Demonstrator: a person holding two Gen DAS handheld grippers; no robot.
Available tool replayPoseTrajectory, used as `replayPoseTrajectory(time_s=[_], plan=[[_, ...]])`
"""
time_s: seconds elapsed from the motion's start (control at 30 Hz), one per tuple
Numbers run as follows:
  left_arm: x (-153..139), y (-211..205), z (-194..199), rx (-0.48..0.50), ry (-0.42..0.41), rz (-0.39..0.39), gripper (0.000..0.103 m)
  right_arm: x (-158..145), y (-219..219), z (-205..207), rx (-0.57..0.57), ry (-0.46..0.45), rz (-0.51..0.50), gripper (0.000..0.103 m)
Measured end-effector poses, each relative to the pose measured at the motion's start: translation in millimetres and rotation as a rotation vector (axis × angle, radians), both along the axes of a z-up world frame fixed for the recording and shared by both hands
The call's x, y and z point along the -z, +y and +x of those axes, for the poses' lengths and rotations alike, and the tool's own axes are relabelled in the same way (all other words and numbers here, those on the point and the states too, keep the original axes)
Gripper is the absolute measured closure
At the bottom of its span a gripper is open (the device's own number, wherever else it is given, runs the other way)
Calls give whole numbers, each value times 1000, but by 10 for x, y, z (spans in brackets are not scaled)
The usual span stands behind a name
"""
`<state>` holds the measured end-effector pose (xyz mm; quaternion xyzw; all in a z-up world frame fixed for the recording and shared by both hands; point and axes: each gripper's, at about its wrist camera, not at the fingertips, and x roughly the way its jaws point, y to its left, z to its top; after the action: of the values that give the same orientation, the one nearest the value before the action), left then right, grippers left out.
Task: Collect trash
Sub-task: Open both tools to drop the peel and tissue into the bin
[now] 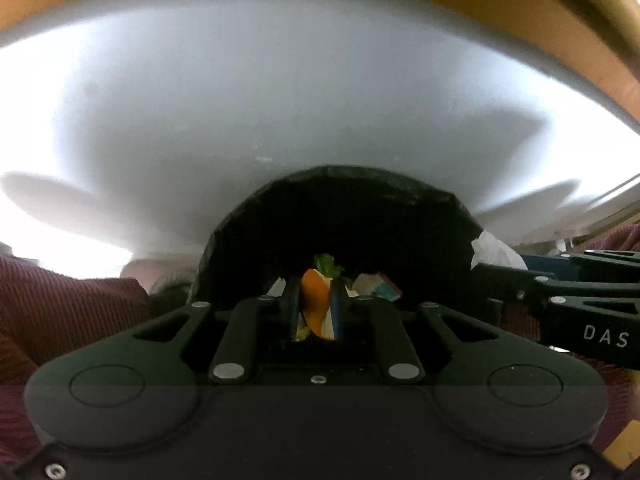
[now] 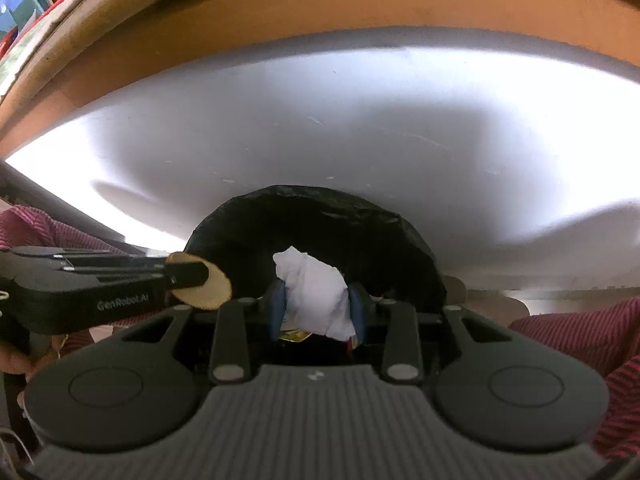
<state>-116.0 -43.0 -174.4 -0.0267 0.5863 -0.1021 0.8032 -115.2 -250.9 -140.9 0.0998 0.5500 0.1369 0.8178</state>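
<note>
In the left wrist view, the left gripper (image 1: 316,304) points steeply down over the mouth of a black-lined trash bin (image 1: 256,232) and pinches a thin orange peel (image 1: 314,300) between its nearly closed fingers. Under it, inside the bin, lie a green leafy scrap (image 1: 326,262) and bits of wrapper (image 1: 378,284), so some trash has already been collected. The right gripper (image 1: 486,270) reaches in from the right edge with a crumpled white tissue (image 1: 494,252) at its tip, just over the bin's rim. Behind the bin spreads a white desk (image 1: 280,100), bare as far as this view shows, with a tan wooden edge along its far side. Dark red ribbed fabric, probably the person's clothing, fills the lower corners. In the right wrist view, the right gripper (image 2: 318,300) is closed partway on the tissue (image 2: 316,292), its blue pads pressing both sides of the wad, directly above the bin (image 2: 412,248); a yellow wrapper (image 2: 296,335) shows below. From the left, the left gripper (image 2: 192,276) holds the peel (image 2: 210,286), seen here as a pale disc, at the bin's rim. Judging from this, both pieces are in place for dropping and only the release remains for them. The desk (image 2: 360,120) again looks bare, and shelves with books show at the top left.
</note>
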Motion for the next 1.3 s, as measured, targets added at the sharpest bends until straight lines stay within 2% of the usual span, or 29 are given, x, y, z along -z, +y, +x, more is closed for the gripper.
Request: replayPoseTrajectory(time_s=[0.33, 0.9, 0.97, 1.3], plan=[[196, 1, 15, -23, 64, 23, 89, 235, 11, 109, 34, 63, 38, 62], [297, 5, 26, -24, 89, 39, 87, 342, 28, 92, 68, 116, 51, 60], [295, 7, 26, -25, 89, 41, 81, 336, 25, 91, 67, 111, 49, 47], [271, -5, 30, -41, 101, 59, 56, 331, 28, 87, 67, 109, 46, 38]])
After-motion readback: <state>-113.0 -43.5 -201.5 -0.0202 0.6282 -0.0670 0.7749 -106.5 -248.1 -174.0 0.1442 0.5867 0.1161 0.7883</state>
